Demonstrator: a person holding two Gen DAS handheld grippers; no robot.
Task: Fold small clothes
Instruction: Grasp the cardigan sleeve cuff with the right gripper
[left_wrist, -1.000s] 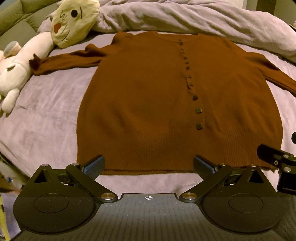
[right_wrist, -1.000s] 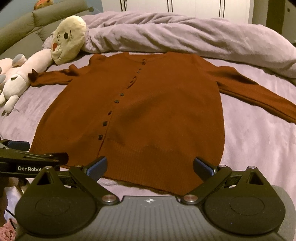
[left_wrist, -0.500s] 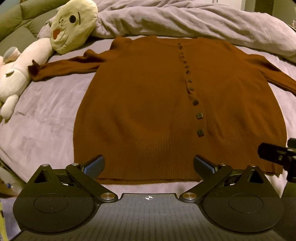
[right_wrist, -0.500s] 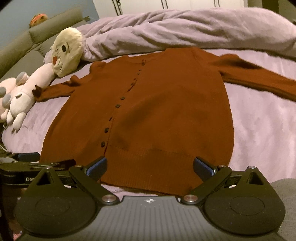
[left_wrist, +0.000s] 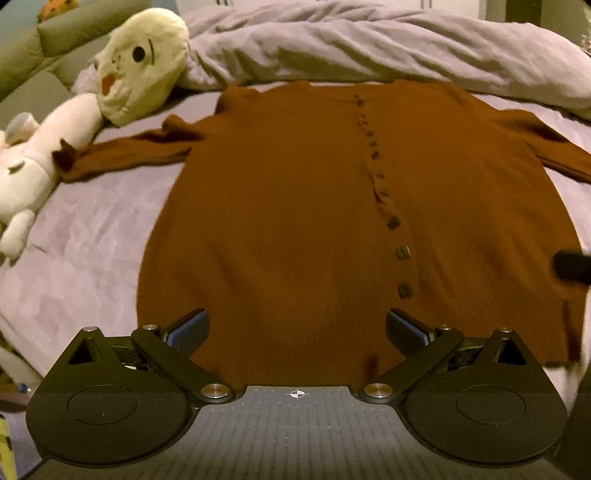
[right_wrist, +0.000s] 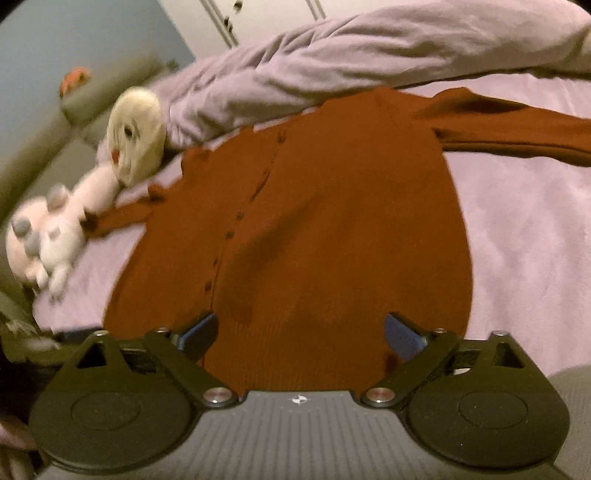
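Spread flat on a lilac bed sheet (left_wrist: 81, 236), a rust-brown buttoned cardigan (left_wrist: 280, 206) lies with both sleeves out. At its near hem, the left gripper (left_wrist: 297, 326) hangs wide apart, pads clear of the knit. Further right, the right gripper (right_wrist: 300, 329) is narrowing, hem between its jaws, not yet pinched. Plush toys (left_wrist: 140, 62) sit far left.

Open bed flanks, crowded head end

Bare bed (left_wrist: 85, 236) lay free at 9 and 3 o'clock of the cardigan (left_wrist: 295, 206); the plush toy (left_wrist: 140, 62) at 10 and the heaped duvet (left_wrist: 369, 44) at 12 blocked passage.
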